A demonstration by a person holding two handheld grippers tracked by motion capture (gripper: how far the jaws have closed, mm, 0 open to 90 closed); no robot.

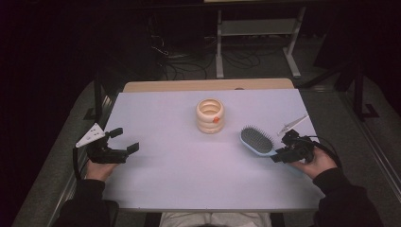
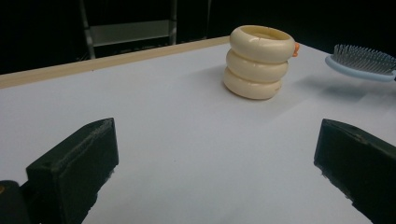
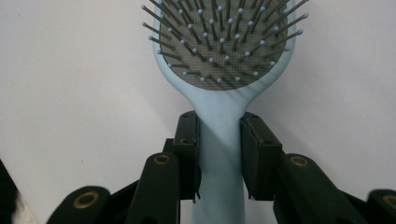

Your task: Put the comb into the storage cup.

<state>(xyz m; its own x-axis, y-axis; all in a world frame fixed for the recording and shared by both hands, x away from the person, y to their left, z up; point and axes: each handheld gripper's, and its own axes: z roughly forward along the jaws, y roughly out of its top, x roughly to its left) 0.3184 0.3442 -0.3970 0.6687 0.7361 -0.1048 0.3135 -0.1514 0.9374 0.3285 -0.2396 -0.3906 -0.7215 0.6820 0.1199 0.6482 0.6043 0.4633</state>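
Right claw (image 3: pixel 219 135) clamped on blue hairbrush (image 3: pixel 224 70) handle, left claw (image 1: pixel 124 140) wide apart, empty.

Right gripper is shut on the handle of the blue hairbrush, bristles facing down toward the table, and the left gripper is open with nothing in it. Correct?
Not quite: the hairbrush has its bristles facing up, as the right gripper view shows. The right gripper is shut on its handle, and the left gripper is open, holding nothing.
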